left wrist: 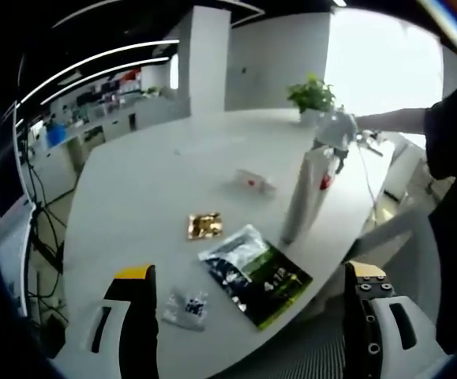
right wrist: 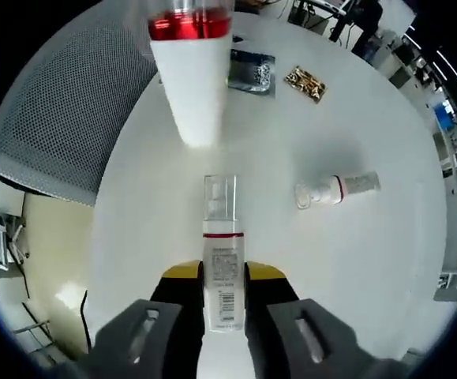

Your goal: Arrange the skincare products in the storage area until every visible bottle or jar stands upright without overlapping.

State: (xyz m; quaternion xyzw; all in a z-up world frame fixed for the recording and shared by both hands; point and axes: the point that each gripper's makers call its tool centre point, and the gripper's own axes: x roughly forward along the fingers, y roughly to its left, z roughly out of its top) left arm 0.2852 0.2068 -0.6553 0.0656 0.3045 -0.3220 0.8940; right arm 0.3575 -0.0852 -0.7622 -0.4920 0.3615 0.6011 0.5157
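Note:
A tall white bottle point(left wrist: 303, 197) stands upright near the table's edge; in the right gripper view it is a white bottle with a red band point(right wrist: 190, 71). My right gripper point(right wrist: 222, 272) is shut on a small white bottle point(right wrist: 222, 264) with a clear cap, held above the table top. In the left gripper view that gripper point(left wrist: 337, 130) shows just behind the tall bottle's top. Another small bottle point(right wrist: 337, 189) lies on its side, also seen as the lying bottle point(left wrist: 256, 181). My left gripper point(left wrist: 252, 316) is open with nothing between its jaws.
A gold packet point(left wrist: 204, 227), a dark sachet point(left wrist: 256, 272) and a small clear sachet point(left wrist: 187, 308) lie on the white table point(left wrist: 149, 181). A potted plant point(left wrist: 313, 95) stands at the far edge. A grey mesh chair point(right wrist: 62, 103) sits beside the table. A person's arm point(left wrist: 394, 120) reaches in.

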